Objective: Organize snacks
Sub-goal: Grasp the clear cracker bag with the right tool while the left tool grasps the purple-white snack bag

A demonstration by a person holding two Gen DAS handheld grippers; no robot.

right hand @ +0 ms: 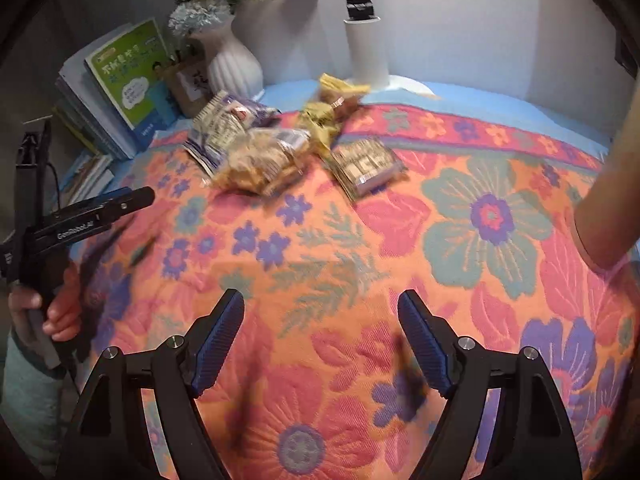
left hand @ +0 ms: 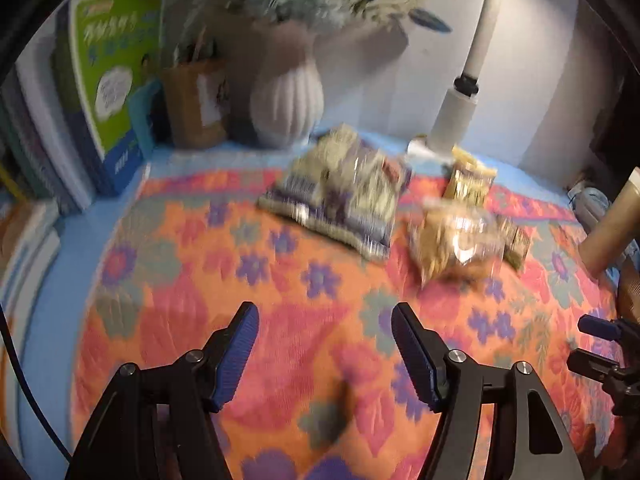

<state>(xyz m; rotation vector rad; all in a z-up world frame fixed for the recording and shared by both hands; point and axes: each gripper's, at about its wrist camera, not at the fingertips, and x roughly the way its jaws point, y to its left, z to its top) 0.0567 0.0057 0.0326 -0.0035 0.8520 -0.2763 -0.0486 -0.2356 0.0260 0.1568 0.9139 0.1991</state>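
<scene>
Several crinkly snack packets in a loose heap at the far side of the floral tablecloth (right hand: 320, 240), near the white ribbed vase (right hand: 232, 60) and the lamp post (right hand: 366, 40), well apart from both claws. Risk of a slip: glossy film, puffed with air, liable to squirt from blue pads closing on a bulge rather than an edge. Risk too of dragging neighbours along, since the purple-and-white packet (right hand: 224, 128) lies under the clear bag of golden crackers (right hand: 260, 160), with the yellow packets (right hand: 332, 108) touching behind and the small tan packet (right hand: 364, 164) just beside. Left gripper (left hand: 325, 356) spread wide, nothing between the fingers. Right gripper (right hand: 320, 344) likewise wide and empty. Motion blur over the packets, so printing unreadable.
</scene>
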